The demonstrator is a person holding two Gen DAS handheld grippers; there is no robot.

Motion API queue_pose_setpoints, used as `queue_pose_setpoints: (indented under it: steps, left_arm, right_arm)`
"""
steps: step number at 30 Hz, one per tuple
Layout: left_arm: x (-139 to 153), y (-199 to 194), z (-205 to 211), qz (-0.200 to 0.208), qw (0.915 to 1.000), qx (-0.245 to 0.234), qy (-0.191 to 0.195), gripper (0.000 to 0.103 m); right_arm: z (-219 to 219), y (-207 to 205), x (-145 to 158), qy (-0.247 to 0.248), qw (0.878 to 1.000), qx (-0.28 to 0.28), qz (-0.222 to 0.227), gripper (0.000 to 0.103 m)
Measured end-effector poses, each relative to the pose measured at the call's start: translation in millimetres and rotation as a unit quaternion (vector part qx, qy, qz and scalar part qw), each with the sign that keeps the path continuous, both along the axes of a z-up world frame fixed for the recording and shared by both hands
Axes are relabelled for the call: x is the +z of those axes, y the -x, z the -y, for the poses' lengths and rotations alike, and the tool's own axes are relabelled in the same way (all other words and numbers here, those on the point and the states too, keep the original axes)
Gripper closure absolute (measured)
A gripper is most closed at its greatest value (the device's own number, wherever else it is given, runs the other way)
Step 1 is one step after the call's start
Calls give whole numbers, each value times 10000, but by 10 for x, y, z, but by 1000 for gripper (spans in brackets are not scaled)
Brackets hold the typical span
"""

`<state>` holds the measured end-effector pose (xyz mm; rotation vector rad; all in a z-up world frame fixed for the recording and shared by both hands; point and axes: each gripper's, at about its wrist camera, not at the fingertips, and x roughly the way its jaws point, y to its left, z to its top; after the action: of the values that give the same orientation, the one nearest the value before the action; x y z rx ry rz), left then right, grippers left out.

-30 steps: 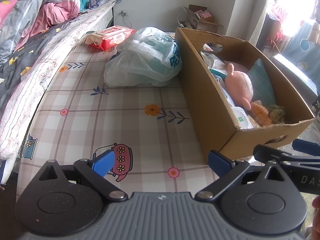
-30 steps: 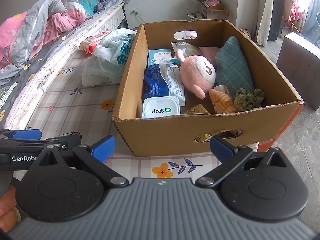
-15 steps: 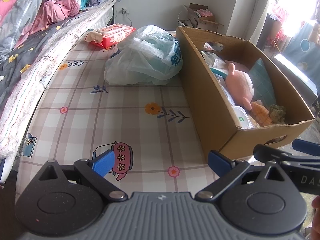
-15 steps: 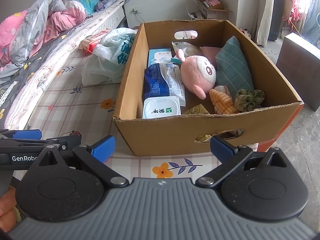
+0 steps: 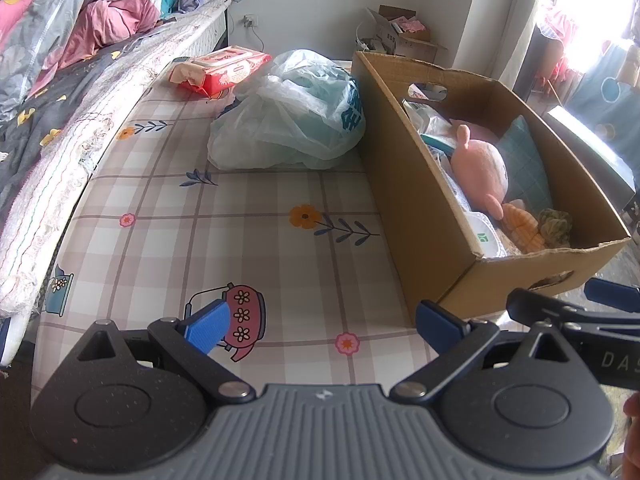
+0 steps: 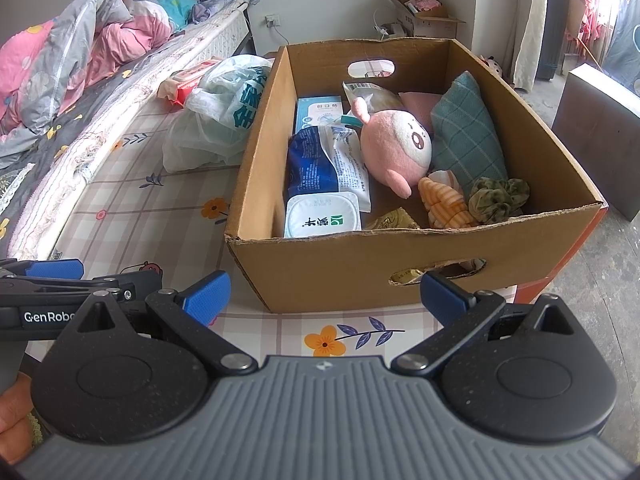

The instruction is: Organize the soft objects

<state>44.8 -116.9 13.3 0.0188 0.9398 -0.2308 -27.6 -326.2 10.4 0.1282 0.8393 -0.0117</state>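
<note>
A cardboard box (image 6: 344, 264) stands on the checked table (image 5: 240, 216). In it lie a pink plush toy (image 6: 394, 148), a teal cushion (image 6: 466, 136), an orange striped soft item (image 6: 444, 204), a green scrunchie (image 6: 498, 196), wet-wipe packs (image 6: 328, 168) and a white tub (image 6: 322, 222). The box also shows in the left wrist view (image 5: 420, 200). My left gripper (image 5: 320, 324) is open and empty over the table, left of the box. My right gripper (image 6: 324, 294) is open and empty in front of the box's near wall.
A white and green plastic bag (image 5: 292, 120) lies left of the box. A red wipes pack (image 5: 224, 68) lies behind it. A bed with heaped quilts (image 5: 60, 60) runs along the table's left side. A small carton (image 6: 424, 16) stands by the far wall.
The left gripper has shifted slightly so the view has swung a little leftward and back. The right gripper has stayed almost still. Both remain open.
</note>
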Motion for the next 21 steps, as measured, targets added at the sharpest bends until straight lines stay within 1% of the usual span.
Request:
queue_pose_setpoints:
  steps: [21]
  left_arm:
    - [-23,-3,7,-40,10000,-1,-16,3]
  right_arm:
    - [3,3,-33,0,10000,0,-33,1]
